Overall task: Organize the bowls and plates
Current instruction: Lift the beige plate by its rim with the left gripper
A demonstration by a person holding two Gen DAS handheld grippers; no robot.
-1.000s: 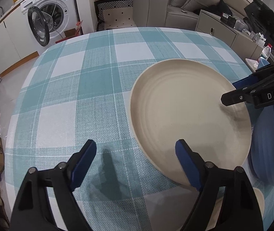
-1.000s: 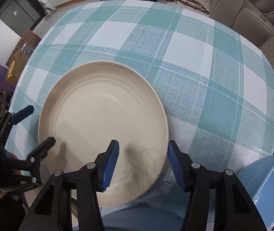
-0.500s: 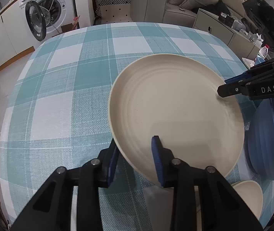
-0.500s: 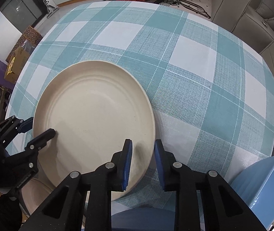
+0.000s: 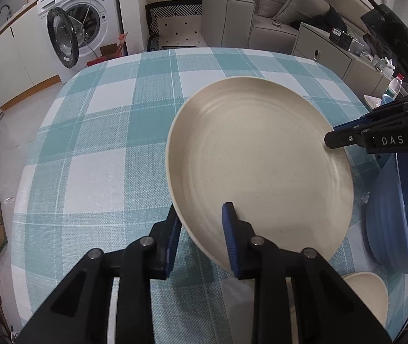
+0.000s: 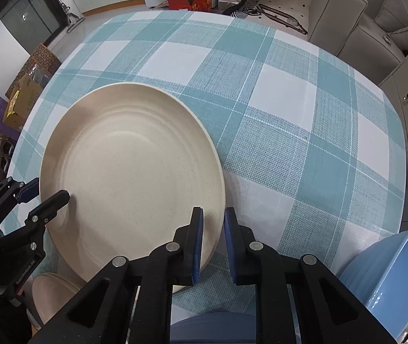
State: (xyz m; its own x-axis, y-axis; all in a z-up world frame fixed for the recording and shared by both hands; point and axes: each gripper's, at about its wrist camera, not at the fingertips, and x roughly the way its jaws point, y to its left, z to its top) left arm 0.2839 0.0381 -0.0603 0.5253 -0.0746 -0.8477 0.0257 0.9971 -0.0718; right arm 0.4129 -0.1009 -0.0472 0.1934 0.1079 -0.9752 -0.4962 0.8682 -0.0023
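A large cream plate is held tilted above the teal checked tablecloth. My left gripper is shut on the plate's near left rim. My right gripper is shut on the plate at its right rim, and shows in the left wrist view at the plate's far right. A blue bowl stands at the right and shows in the right wrist view. A small cream bowl sits near the front edge.
The tablecloth stretches beyond the plate. A washing machine, sofa and cabinet stand beyond the table. Cardboard boxes lie on the floor.
Both grippers went from open to shut on the plate's rim. The plate has lifted and tilted off the cloth.
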